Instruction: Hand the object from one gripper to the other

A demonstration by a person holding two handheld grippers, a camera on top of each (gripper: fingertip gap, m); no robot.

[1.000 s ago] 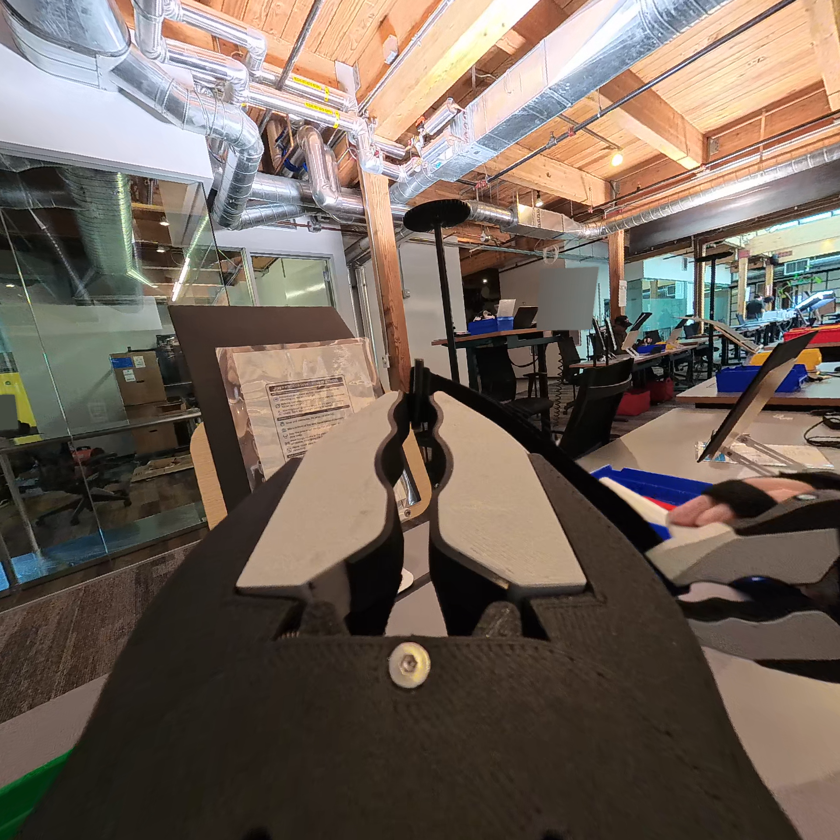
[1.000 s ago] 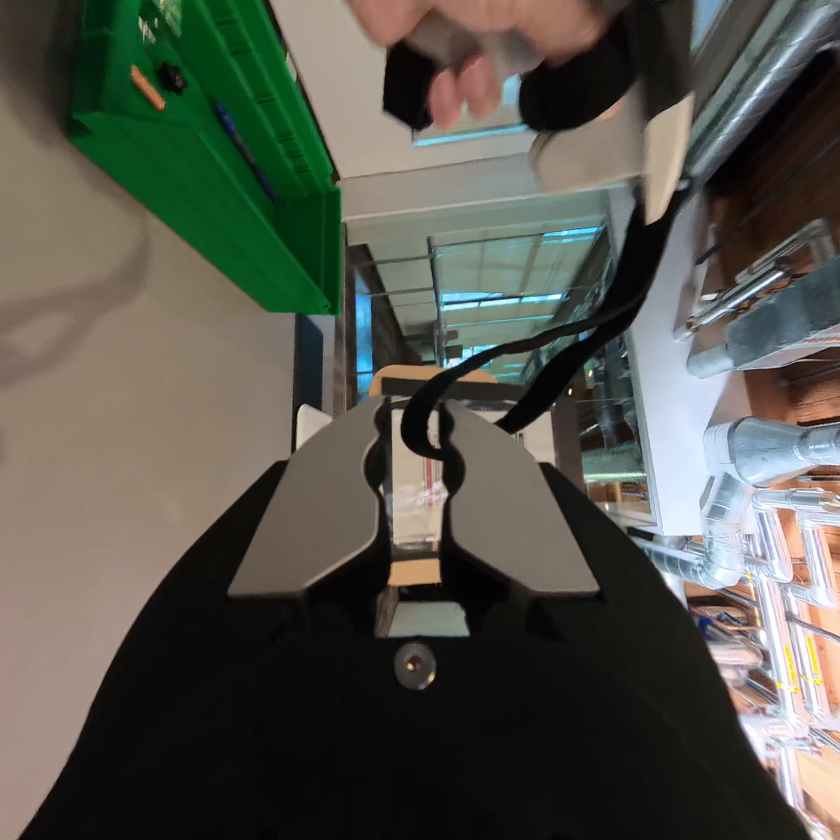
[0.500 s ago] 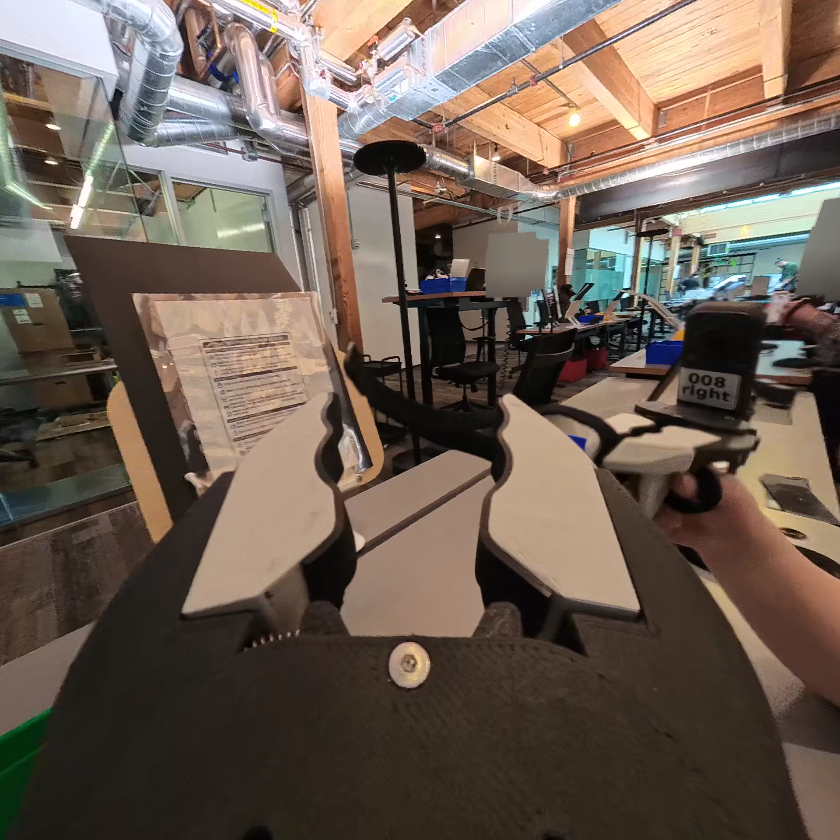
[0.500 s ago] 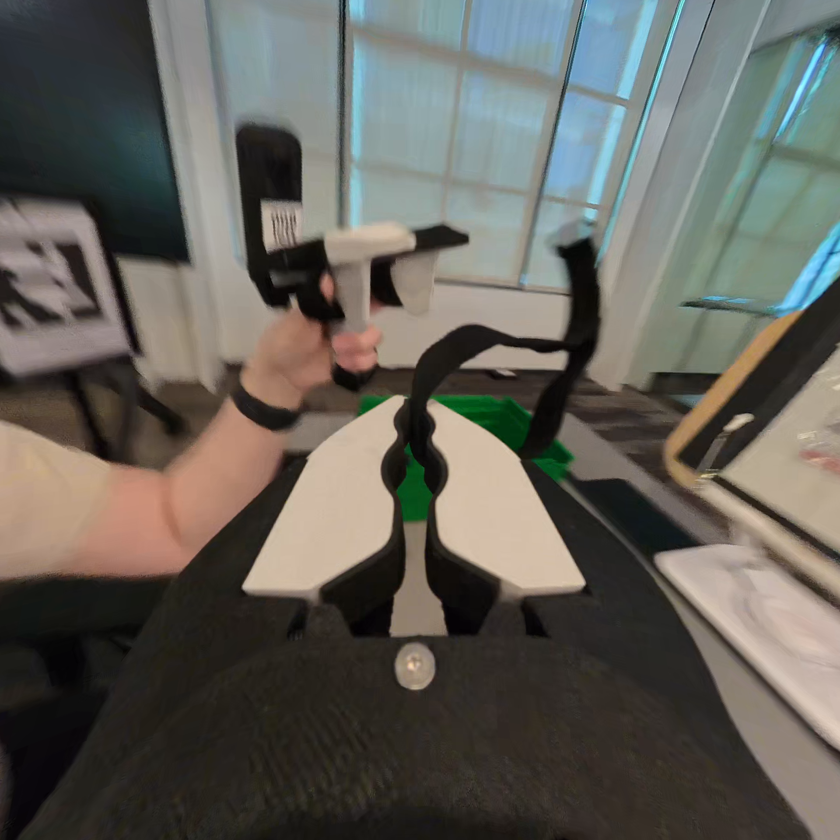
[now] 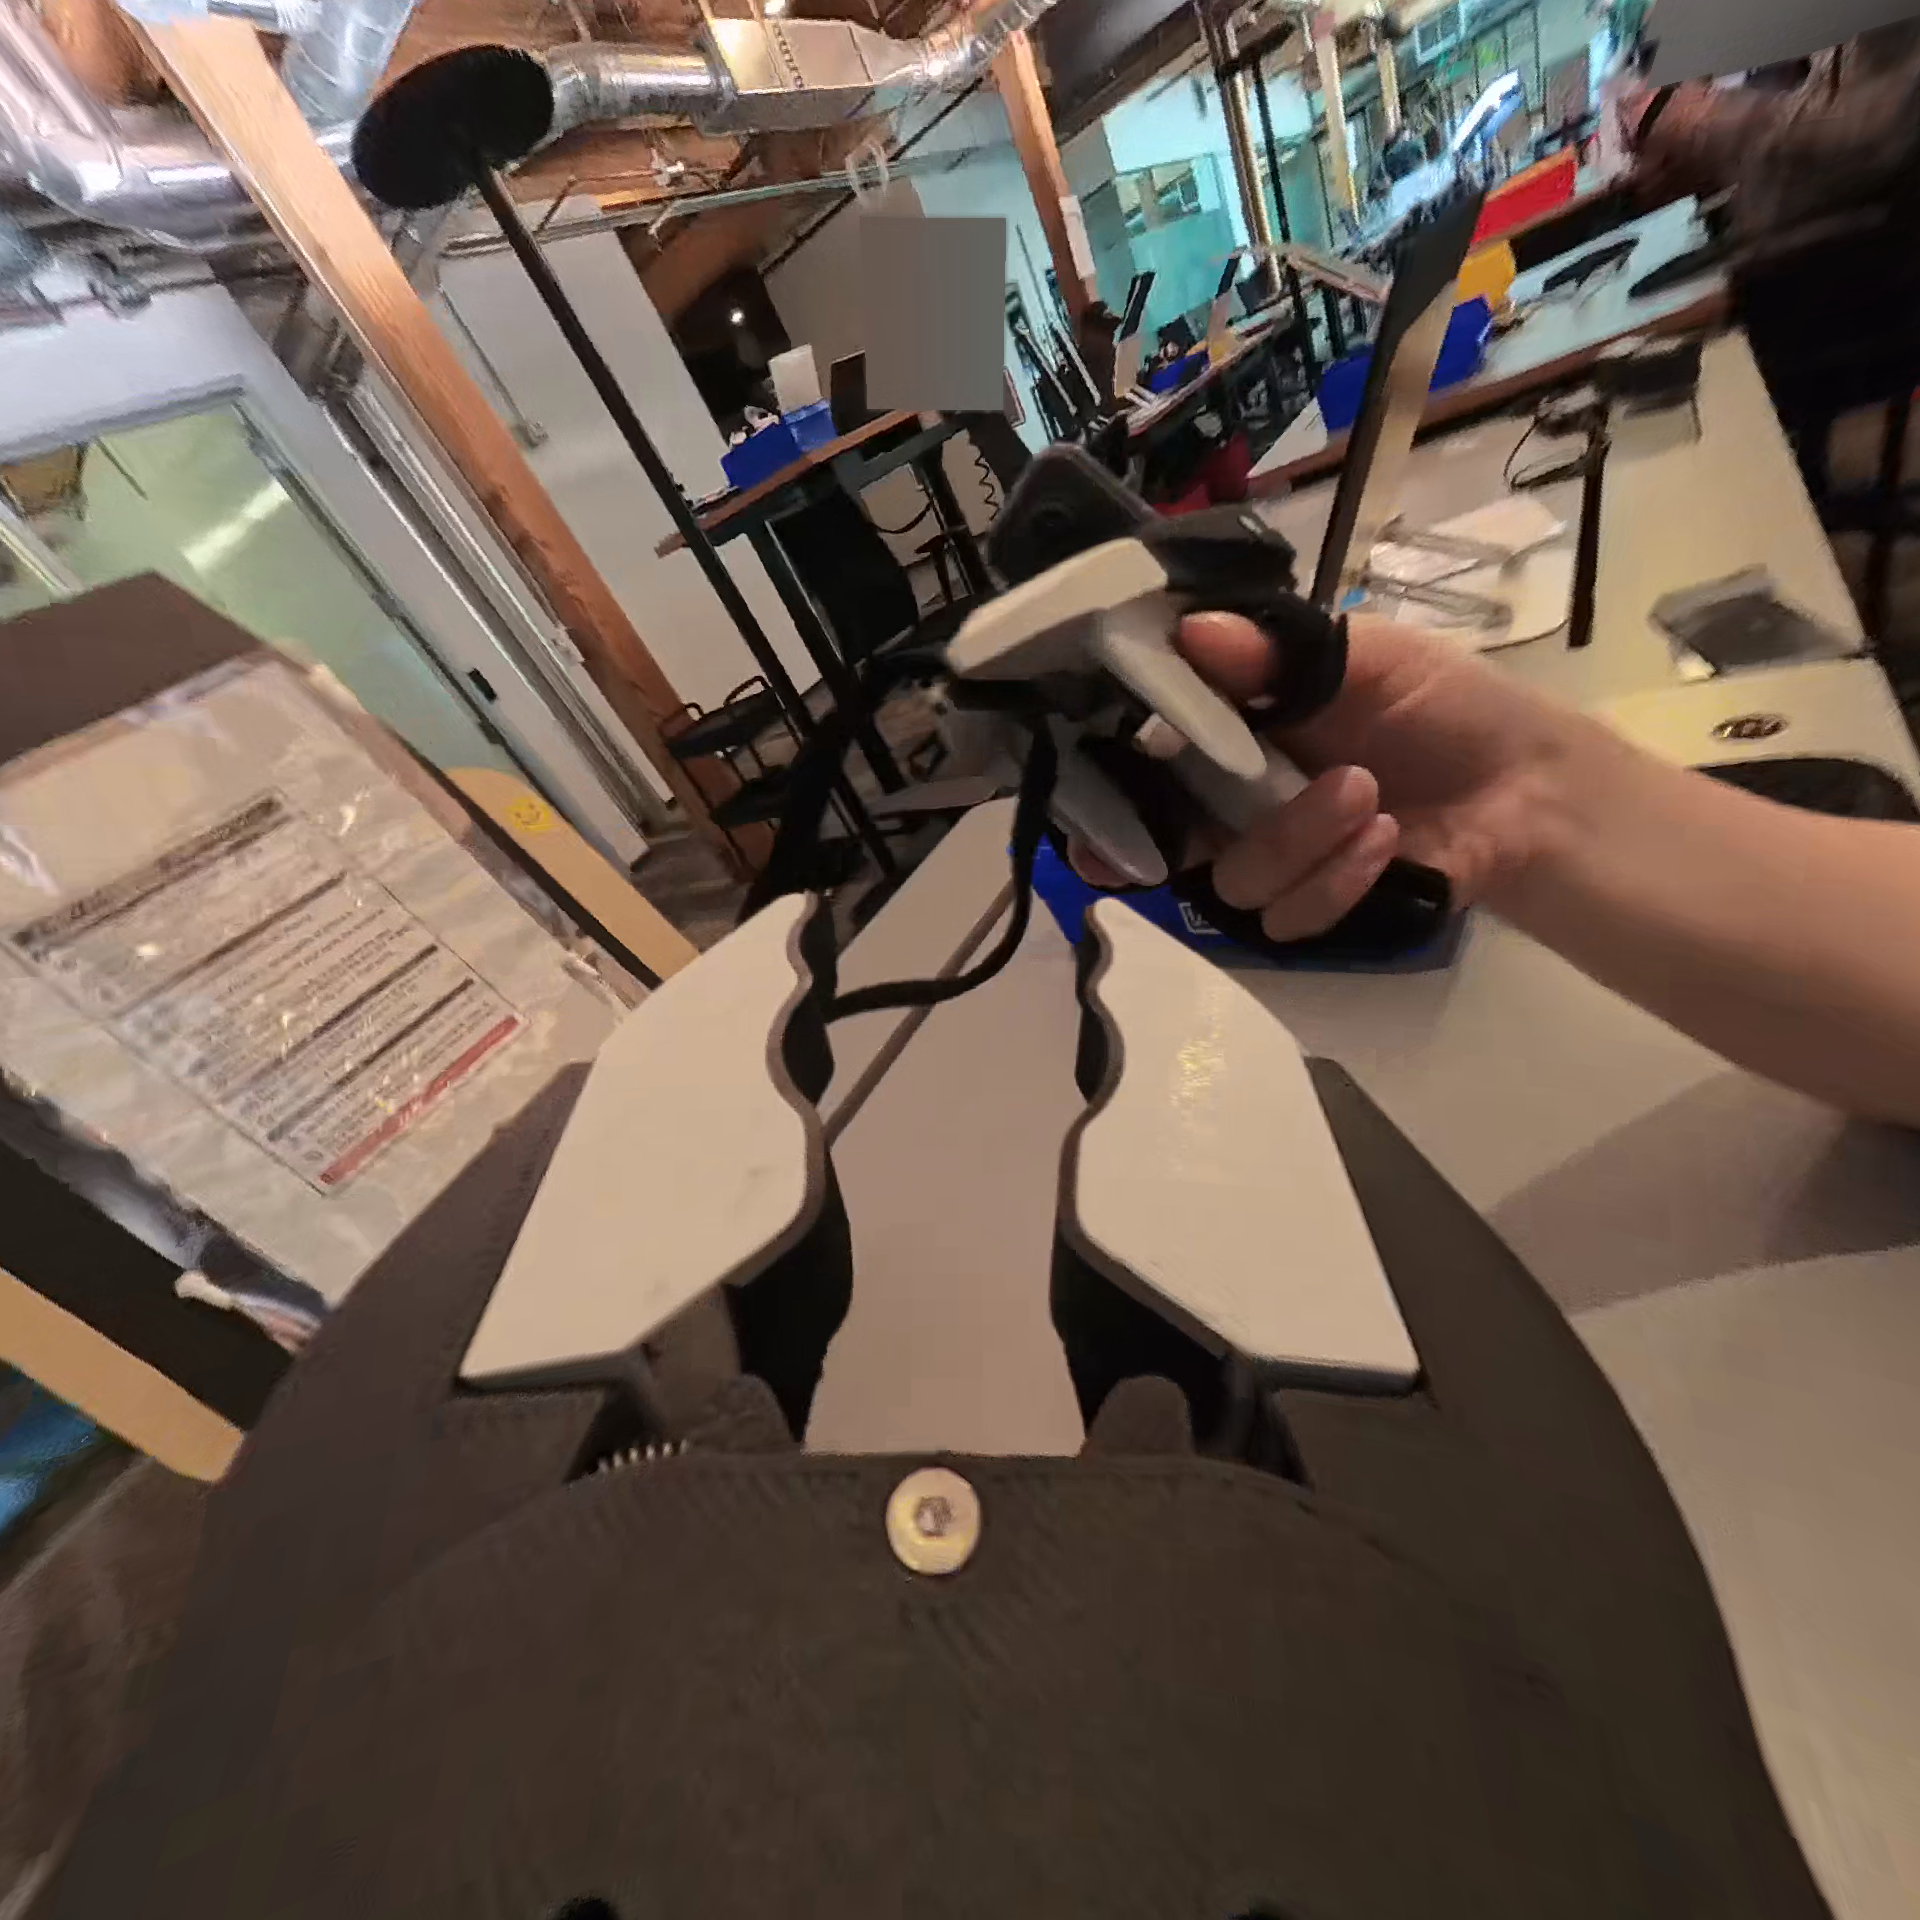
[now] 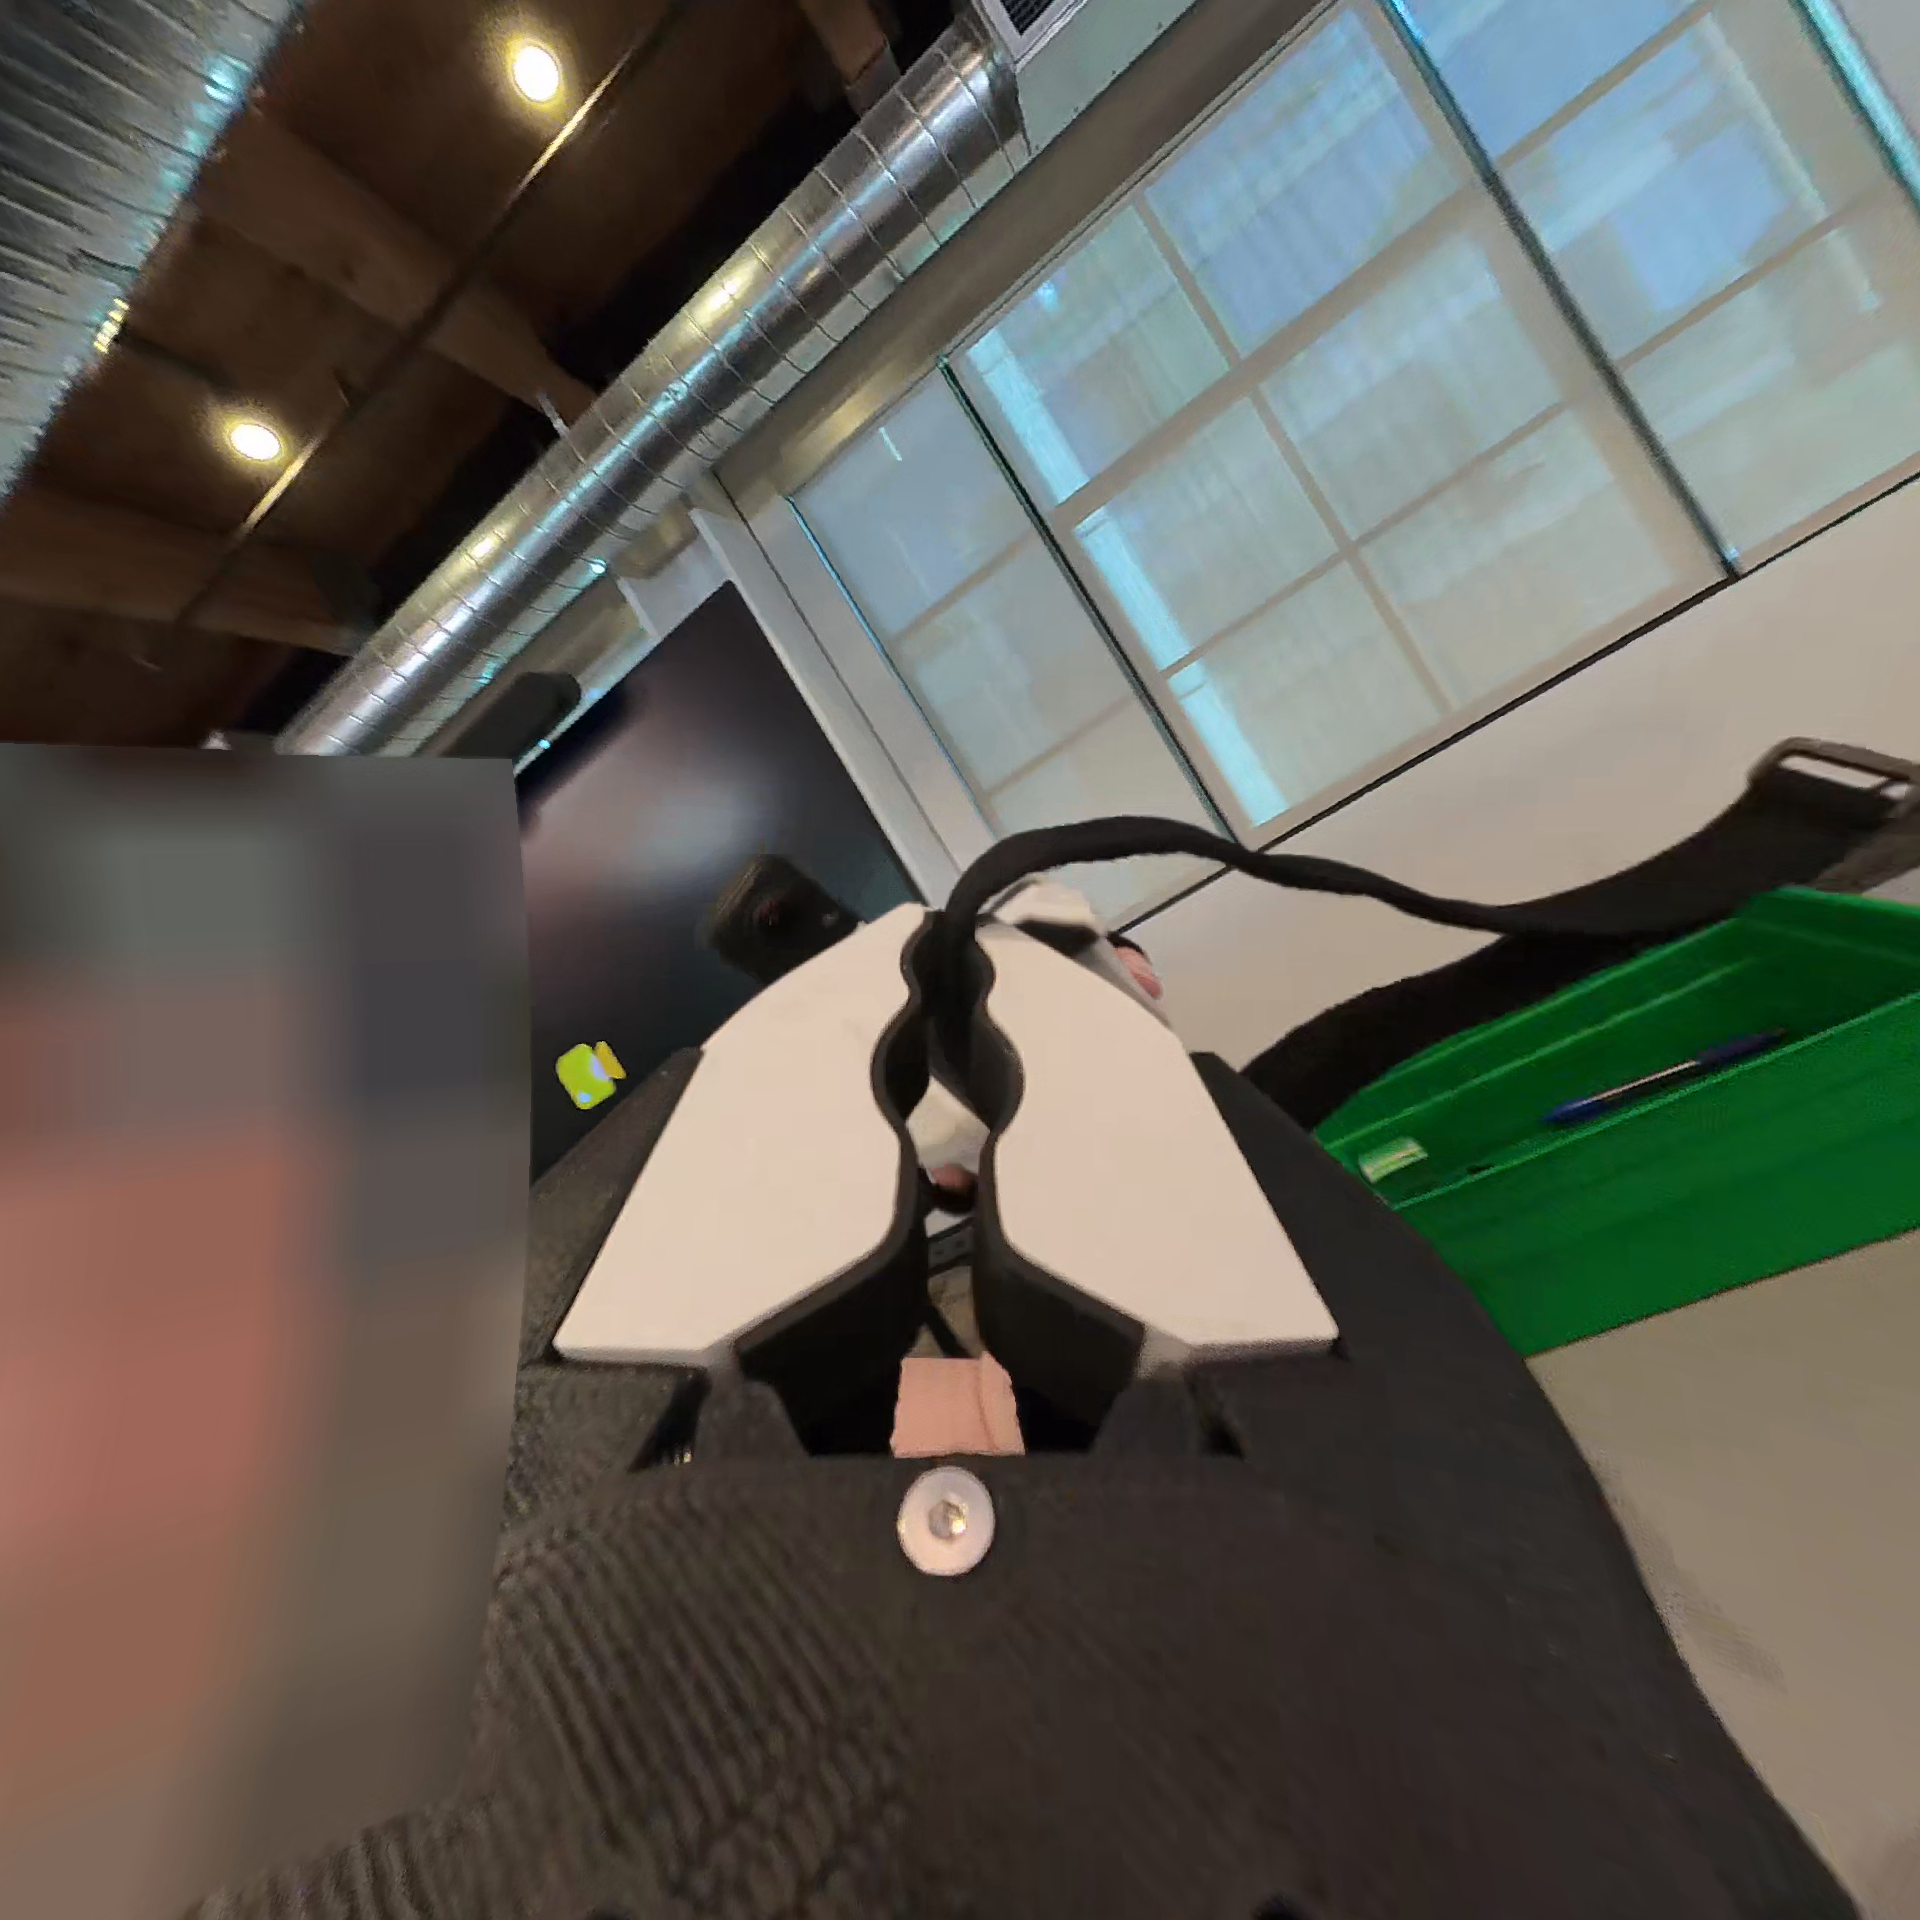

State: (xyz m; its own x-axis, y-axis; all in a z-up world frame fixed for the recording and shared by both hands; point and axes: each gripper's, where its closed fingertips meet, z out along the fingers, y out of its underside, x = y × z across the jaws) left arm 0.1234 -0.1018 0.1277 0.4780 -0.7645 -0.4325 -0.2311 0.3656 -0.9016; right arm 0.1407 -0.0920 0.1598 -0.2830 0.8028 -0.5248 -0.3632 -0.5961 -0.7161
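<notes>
The object is a black strap (image 5: 1023, 831) with a buckle at its far end (image 6: 1829, 774). My right gripper (image 6: 951, 930) is shut on the strap, which arcs out to the right from its fingertips (image 6: 1299, 873). In the left wrist view the right gripper (image 5: 971, 727) is held in a hand (image 5: 1403, 769) just ahead, with the strap hanging from it. My left gripper (image 5: 951, 914) is open and holds nothing. The strap's lower loop hangs by the left gripper's left finger (image 5: 675, 1122); I cannot tell if it touches.
A green bin (image 6: 1662, 1195) with a blue pen in it stands at the right in the right wrist view. A blue bin (image 5: 1122, 914) sits on the grey table (image 5: 1558, 1039). A board with a plastic-sleeved sheet (image 5: 260, 935) stands at the left. My right fingertips sit around 4 cm from my left ones.
My left gripper has opened and let go of the strap. My right gripper keeps hold of it and has swung round in front of the left gripper.
</notes>
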